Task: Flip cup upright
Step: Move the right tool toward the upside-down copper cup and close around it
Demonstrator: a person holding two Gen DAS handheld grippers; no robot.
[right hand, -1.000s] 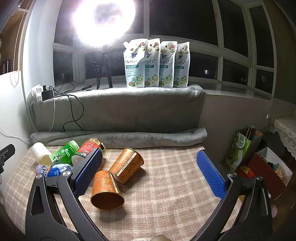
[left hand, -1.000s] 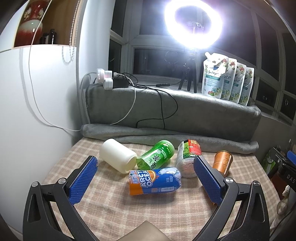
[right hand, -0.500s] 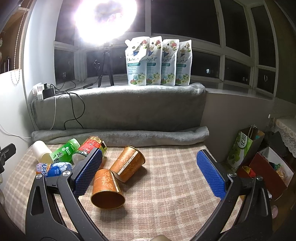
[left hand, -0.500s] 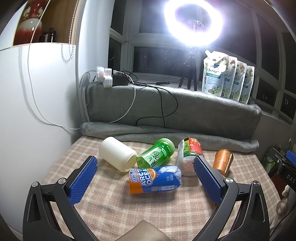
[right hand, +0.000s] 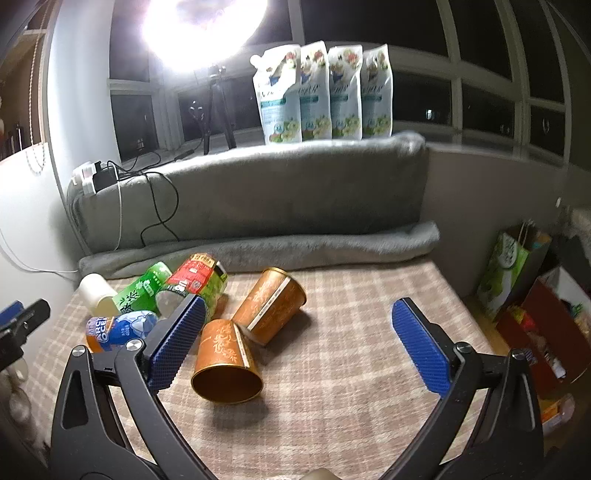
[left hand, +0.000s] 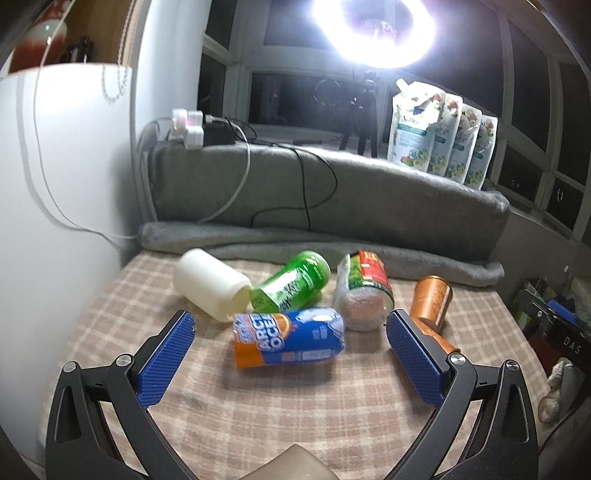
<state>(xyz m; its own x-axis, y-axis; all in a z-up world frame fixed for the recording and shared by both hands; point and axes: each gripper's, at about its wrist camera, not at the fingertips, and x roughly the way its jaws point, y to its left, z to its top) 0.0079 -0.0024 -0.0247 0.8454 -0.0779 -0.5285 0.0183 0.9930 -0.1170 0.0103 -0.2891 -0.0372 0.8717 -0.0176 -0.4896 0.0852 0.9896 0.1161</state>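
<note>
Several cups lie on their sides on the checked tablecloth (left hand: 295,413). In the left wrist view I see a white cup (left hand: 211,284), a green cup (left hand: 290,280), a blue and orange cup (left hand: 290,339), a red and green cup (left hand: 364,291) and an orange cup (left hand: 430,301). My left gripper (left hand: 290,356) is open, with the blue and orange cup lying just beyond its fingertips. In the right wrist view two orange cups (right hand: 225,362) (right hand: 269,304) lie on their sides. My right gripper (right hand: 299,339) is open and empty, the nearer orange cup by its left finger.
A rolled grey blanket (right hand: 258,251) borders the table's far edge below a grey padded ledge with cables (left hand: 306,192) and refill pouches (right hand: 321,92). A ring light (left hand: 373,29) glares behind. A white wall (left hand: 55,221) stands left. Bags and boxes (right hand: 535,295) sit beyond the right edge.
Both grippers have tilted and moved slightly closer to the cups. The jaws stay open and no cup has moved.
</note>
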